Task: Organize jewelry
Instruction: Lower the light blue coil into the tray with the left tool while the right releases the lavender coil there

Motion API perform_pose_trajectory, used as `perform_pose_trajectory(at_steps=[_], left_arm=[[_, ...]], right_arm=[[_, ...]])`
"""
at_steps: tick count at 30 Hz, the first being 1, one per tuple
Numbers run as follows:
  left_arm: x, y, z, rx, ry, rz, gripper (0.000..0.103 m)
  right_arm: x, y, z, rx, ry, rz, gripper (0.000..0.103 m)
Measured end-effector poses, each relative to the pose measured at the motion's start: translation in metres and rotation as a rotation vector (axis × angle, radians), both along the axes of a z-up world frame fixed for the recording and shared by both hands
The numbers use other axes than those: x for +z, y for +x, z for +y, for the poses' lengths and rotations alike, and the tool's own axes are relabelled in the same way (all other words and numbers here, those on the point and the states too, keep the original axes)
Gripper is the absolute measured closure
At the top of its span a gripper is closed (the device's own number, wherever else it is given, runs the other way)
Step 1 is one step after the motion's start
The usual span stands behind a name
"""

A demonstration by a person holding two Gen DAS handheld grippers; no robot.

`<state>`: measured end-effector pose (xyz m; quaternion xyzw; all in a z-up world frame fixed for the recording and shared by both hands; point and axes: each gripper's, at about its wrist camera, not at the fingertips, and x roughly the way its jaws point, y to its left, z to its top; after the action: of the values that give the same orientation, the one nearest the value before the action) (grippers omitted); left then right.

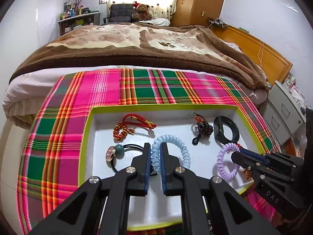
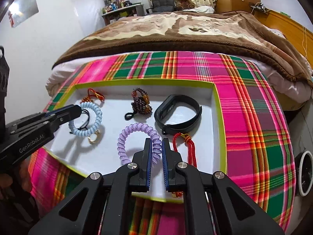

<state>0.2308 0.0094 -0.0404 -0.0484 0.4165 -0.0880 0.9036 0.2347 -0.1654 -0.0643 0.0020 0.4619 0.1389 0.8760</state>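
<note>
Gripping coil bands over the tray (image 1: pixel 195 107), the left hand-held gripper (image 1: pixel 156 152) pinches the blue band (image 1: pixel 176 146) and the right hand-held gripper (image 2: pixel 156 148) the purple band (image 2: pixel 133 131). Next, probably: set each down clear of the black wristband (image 2: pixel 180 115) farther in.

Glossy plastic coil bracelets, pale blue (image 1: pixel 177 146) and lilac (image 2: pixel 137 135); woven plaid cloth (image 1: pixel 137 86); matt white cardboard tray (image 2: pixel 219 105); fleecy brown blanket (image 1: pixel 137 52).
</note>
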Motion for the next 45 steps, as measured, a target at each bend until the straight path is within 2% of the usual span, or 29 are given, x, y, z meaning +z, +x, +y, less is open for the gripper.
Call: perform_pose_trajectory(at_steps=[7,18,22,28,31,32,33,36,40,43,45], left_arm=[[-0.007,0.005,-0.006,-0.010,0.028,0.019,0.093],[-0.009,0.007,-0.007,-0.002,0.026,0.034,0.092],[-0.008,0.006,-0.006,-0.002,0.015,0.033,0.092],[-0.002,-0.001,-0.005,-0.003,0.010,0.023,0.092],[0.005,-0.010,-0.006,0.000,0.029,0.004,0.090],[0.008,-0.015,-0.006,0.003,0.028,-0.002,0.083],[0.010,-0.018,-0.005,0.005,0.023,-0.008,0.078],[0.017,-0.033,-0.004,0.015,0.038,-0.034,0.077],[0.023,-0.053,0.001,0.030,0.023,-0.049,0.076],[0.025,-0.068,0.003,0.047,0.051,-0.065,0.074],[0.026,-0.078,0.005,0.048,0.042,-0.070,0.073]], right_arm=[[-0.006,0.005,0.002,0.000,-0.025,0.009,0.093],[-0.006,0.005,0.004,-0.002,-0.041,-0.008,0.093],[-0.005,0.004,0.003,-0.014,-0.040,-0.017,0.086],[0.000,-0.001,-0.001,-0.020,-0.024,-0.027,0.084],[0.005,-0.006,-0.004,-0.023,0.001,-0.038,0.083],[0.007,-0.009,-0.004,-0.025,0.010,-0.043,0.083],[0.009,-0.011,-0.006,-0.029,0.016,-0.047,0.080],[0.016,-0.021,-0.008,-0.027,0.044,-0.062,0.066],[0.026,-0.038,-0.008,-0.018,0.058,-0.093,0.065],[0.030,-0.051,-0.009,-0.020,0.062,-0.117,0.065],[0.031,-0.057,-0.009,-0.018,0.066,-0.124,0.065]])
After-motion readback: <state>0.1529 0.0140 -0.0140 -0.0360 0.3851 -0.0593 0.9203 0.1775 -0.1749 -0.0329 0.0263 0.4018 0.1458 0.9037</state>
